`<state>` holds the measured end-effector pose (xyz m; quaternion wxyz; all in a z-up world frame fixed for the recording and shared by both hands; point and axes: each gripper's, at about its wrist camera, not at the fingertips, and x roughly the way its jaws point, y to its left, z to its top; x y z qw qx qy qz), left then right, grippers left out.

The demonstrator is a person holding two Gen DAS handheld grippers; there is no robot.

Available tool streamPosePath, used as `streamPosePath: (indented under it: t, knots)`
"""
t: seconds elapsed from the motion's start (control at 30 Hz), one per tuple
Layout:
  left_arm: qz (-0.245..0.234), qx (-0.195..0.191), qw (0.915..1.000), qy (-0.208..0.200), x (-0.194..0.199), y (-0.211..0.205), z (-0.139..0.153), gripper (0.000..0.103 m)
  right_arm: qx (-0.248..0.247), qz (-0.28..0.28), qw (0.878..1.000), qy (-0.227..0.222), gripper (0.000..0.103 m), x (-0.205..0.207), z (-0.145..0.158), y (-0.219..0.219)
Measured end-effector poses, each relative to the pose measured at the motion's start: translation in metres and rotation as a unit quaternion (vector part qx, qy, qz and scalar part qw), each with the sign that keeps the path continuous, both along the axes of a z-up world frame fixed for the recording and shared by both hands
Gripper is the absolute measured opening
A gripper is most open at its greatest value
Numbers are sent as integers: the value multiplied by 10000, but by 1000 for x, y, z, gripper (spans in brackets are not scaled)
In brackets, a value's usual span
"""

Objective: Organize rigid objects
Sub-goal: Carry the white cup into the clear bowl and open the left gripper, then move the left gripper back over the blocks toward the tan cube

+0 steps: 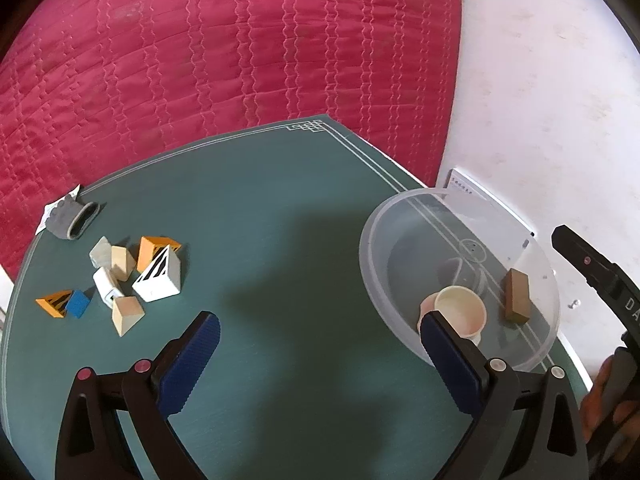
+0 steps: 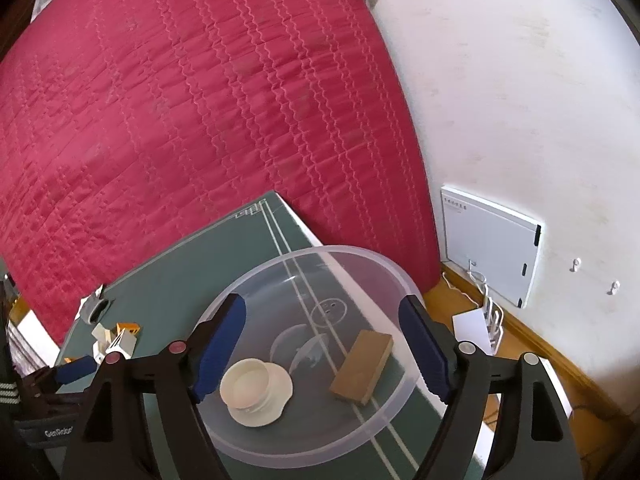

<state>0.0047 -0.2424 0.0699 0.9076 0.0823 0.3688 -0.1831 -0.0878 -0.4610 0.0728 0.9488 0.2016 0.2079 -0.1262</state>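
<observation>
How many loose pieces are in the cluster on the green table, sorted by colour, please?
Plain wood: 3
Orange with black stripes: 2
White: 2, a striped wedge and a small block
Blue: 1
Total: 8, on the table.

The left gripper [image 1: 320, 336] hangs with jaws wide apart over the green mat [image 1: 260, 208], a cluster of blocks [image 1: 132, 276] at the left of the frame and a clear bowl [image 1: 384, 216] at right holding a cream cup [image 1: 460, 308] and a brown block [image 1: 517, 296].
</observation>
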Motion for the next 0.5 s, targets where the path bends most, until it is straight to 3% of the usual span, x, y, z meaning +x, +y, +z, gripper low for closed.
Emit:
streamPosePath:
  t: [0.5]
  knots:
    - [436,330,9982,-238,1,26,-6,102,-209,467,9984,221,83,10,-10,25]
